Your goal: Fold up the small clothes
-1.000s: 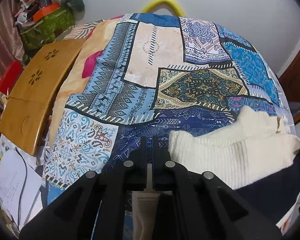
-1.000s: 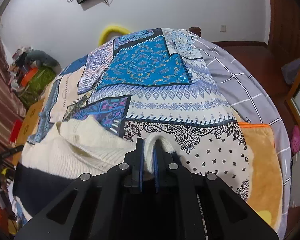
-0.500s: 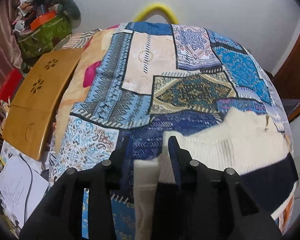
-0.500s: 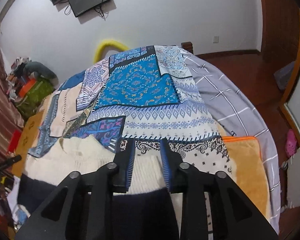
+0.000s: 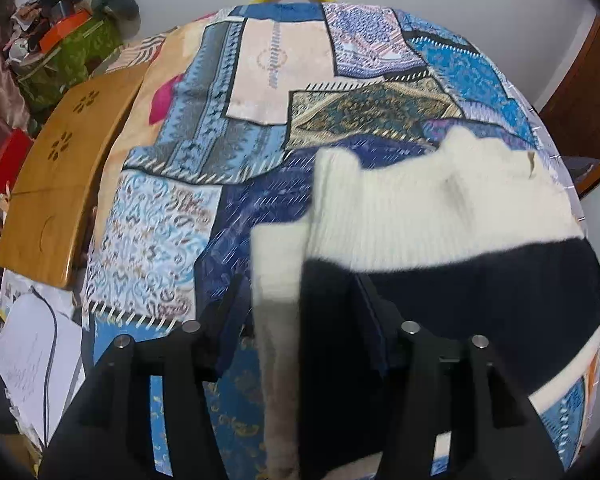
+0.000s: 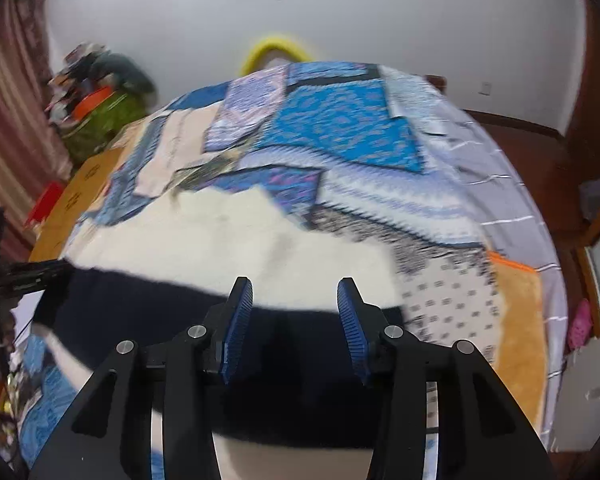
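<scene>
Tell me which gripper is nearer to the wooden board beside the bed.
Left. The left gripper is over the sweater edge on the side of the wooden board; the right gripper is over its other end.

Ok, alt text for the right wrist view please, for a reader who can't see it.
The right gripper, jaws just opened with nothing between them, hangs over a cream and navy sweater lying on a blue patchwork bedspread. A yellow hoop leans on the white wall behind; the picture is motion-blurred.
</scene>
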Demonstrator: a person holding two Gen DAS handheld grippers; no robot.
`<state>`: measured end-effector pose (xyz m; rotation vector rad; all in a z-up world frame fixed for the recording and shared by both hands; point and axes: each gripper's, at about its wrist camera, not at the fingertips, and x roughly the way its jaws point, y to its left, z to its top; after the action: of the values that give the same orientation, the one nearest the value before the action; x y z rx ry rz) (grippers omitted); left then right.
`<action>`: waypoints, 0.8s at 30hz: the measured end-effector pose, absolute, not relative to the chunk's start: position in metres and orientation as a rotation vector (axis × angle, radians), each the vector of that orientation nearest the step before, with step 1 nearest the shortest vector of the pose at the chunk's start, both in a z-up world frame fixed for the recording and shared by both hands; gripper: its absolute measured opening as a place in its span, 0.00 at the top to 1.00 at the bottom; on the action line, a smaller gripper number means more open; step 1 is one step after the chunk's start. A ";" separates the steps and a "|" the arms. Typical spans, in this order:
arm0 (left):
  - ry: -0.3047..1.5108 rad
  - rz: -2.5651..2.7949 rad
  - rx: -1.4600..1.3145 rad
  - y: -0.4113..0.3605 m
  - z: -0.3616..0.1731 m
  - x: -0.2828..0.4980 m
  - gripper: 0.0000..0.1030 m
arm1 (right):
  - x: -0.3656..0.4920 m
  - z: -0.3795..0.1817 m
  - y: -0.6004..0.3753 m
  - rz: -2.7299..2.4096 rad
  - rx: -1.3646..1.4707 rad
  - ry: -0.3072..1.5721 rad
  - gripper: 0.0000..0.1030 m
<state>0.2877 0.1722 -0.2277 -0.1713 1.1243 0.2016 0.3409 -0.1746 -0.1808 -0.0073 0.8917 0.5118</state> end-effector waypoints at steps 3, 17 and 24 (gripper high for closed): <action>1.114 0.225 -0.183 0.183 -0.230 0.280 0.36 | 0.331 -0.182 -0.153 0.568 -0.029 0.901 0.59; 1.097 0.269 -0.212 0.199 -0.228 0.257 0.27 | 0.297 -0.205 -0.095 0.705 -0.107 0.961 0.53; 1.104 0.268 -0.206 0.193 -0.228 0.249 0.25 | 0.294 -0.215 -0.122 0.668 -0.105 0.969 0.51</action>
<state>0.2486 0.1934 -0.2278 -0.2056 1.1038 0.2678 0.2943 -0.1221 -0.2146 -0.1046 0.9693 0.6676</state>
